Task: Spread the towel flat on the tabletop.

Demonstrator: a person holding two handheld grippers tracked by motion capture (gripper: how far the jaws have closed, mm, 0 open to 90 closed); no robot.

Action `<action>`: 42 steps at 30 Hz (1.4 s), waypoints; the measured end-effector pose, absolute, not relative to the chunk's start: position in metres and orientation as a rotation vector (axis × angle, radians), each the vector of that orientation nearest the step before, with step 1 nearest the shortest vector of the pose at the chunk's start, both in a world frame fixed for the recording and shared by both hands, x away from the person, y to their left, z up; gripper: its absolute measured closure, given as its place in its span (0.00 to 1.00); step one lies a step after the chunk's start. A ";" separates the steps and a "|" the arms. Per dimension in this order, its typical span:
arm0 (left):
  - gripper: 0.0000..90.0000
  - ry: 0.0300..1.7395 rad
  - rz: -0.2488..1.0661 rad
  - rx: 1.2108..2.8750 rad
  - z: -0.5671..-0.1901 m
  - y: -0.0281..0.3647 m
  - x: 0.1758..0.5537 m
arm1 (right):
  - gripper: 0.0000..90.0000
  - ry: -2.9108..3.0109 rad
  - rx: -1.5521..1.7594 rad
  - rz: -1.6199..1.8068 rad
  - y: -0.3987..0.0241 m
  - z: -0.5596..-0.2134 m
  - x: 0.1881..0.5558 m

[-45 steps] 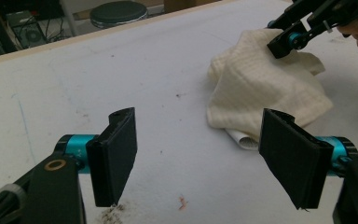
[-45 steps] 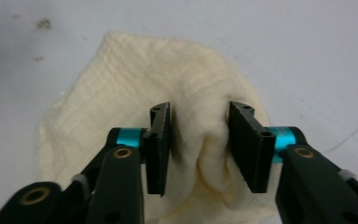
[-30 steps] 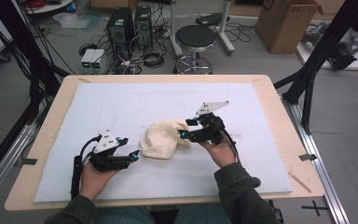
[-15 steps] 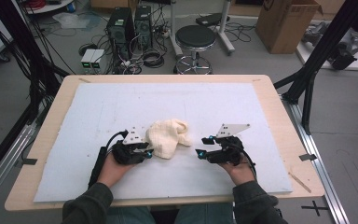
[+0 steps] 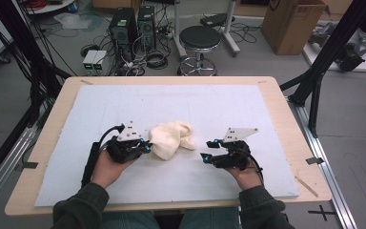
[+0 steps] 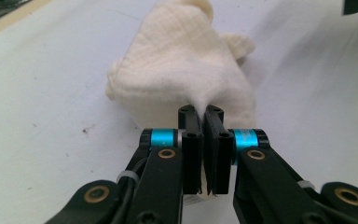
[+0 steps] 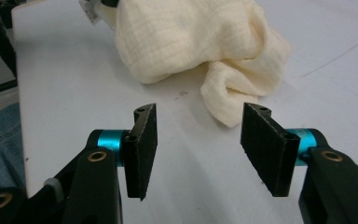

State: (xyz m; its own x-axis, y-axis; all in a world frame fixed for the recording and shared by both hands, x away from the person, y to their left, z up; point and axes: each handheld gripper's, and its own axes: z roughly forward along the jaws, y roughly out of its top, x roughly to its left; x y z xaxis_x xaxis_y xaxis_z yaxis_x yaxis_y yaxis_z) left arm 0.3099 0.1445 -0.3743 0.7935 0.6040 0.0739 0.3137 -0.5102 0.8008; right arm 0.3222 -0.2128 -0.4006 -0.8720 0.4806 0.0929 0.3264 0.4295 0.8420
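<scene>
Two claws: I hold one in each hand over a white mat (image 5: pixel 248 109) on a wooden table (image 5: pixel 52 119).
Cloth: one cream cloth (image 5: pixel 167 139), crumpled in a heap, lies near the middle of the mat, a little toward 7 o'clock from its centre.
Left claw: my left claw (image 5: pixel 145 147) sits at 9 o'clock of the cloth, touching its edge. Its jaws have just been closing and now pinch a fold of the cloth (image 6: pixel 186 70) between the pads, as the left gripper view shows; the fabric rises in a small peak where they bite.
Right claw: my right claw (image 5: pixel 208 151) waits at 4 o'clock of the cloth, apart from it. Its jaws stand about half open with nothing between them; in the right gripper view a loose corner (image 7: pixel 228 100) of the cloth lies just ahead of them.
Step in hand: I judge this to be the first grab, one edge secured, the cloth not yet spread.
Next move: I judge the right claw needs to slide forward to that loose corner, close on it, and then both claws draw apart to open the cloth flat.
</scene>
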 end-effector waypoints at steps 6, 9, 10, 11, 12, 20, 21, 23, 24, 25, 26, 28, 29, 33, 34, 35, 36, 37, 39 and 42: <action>0.95 0.693 0.526 2.122 -0.364 0.168 0.288 | 0.55 2.543 0.680 1.411 -0.202 -0.403 0.321; 0.94 0.754 0.544 2.088 -0.372 0.185 0.285 | 0.60 2.579 0.660 1.398 -0.188 -0.407 0.326; 0.94 0.776 0.537 2.070 -0.376 0.190 0.286 | 0.61 2.594 0.648 1.387 -0.183 -0.409 0.329; 0.94 0.799 0.533 2.053 -0.380 0.194 0.287 | 0.61 2.594 0.648 1.387 -0.183 -0.409 0.329; 0.94 0.816 0.529 2.044 -0.384 0.197 0.289 | 0.61 2.607 0.635 1.369 -0.177 -0.411 0.331; 0.93 0.891 0.576 2.006 -0.403 0.206 0.302 | 0.76 2.653 0.686 1.161 -0.140 -0.435 0.358; 0.93 0.884 0.582 2.002 -0.403 0.207 0.303 | 0.76 2.653 0.686 1.161 -0.140 -0.435 0.358; 0.93 0.893 0.587 1.982 -0.403 0.209 0.306 | 0.95 2.653 0.707 1.136 -0.141 -0.438 0.367; 0.93 0.902 0.588 1.975 -0.403 0.210 0.307 | 0.95 2.653 0.707 1.136 -0.141 -0.438 0.367; 0.93 0.909 0.585 1.969 -0.404 0.212 0.309 | 0.97 2.658 0.728 1.134 -0.144 -0.436 0.372; 0.93 0.914 0.585 1.966 -0.404 0.213 0.310 | 0.97 2.658 0.728 1.134 -0.144 -0.436 0.372; 0.93 0.927 0.575 1.943 -0.403 0.216 0.311 | 0.98 2.637 0.759 1.164 -0.154 -0.421 0.378; 0.93 0.926 0.570 1.927 -0.401 0.217 0.310 | 0.98 2.619 0.758 1.168 -0.158 -0.414 0.379; 0.93 0.897 0.576 1.884 -0.390 0.219 0.305 | 0.98 2.563 0.743 1.203 -0.182 -0.380 0.376; 0.93 0.886 0.570 1.855 -0.385 0.220 0.302 | 0.98 2.551 0.743 1.210 -0.188 -0.372 0.374; 0.93 0.875 0.568 1.852 -0.383 0.220 0.300 | 0.98 2.532 0.739 1.209 -0.194 -0.366 0.372; 0.93 0.869 0.568 1.852 -0.382 0.219 0.299 | 0.98 2.516 0.741 1.210 -0.201 -0.360 0.370; 0.93 0.869 0.568 1.852 -0.382 0.219 0.299 | 0.98 2.499 0.742 1.209 -0.207 -0.354 0.368; 0.93 0.850 0.561 1.856 -0.380 0.215 0.296 | 0.98 2.462 0.761 1.209 -0.220 -0.345 0.366; 0.93 0.829 0.553 1.862 -0.378 0.210 0.294 | 0.98 2.426 0.787 1.225 -0.231 -0.338 0.367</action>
State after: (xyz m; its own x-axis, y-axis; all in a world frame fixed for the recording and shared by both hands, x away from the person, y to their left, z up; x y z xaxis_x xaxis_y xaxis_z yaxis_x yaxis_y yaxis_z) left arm 0.2943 0.2100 -0.3782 0.6625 0.7490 0.0133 0.3003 -0.2819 0.9112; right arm 0.3674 -0.2310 -0.3375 -0.8008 0.5983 -0.0283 0.3324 0.4832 0.8099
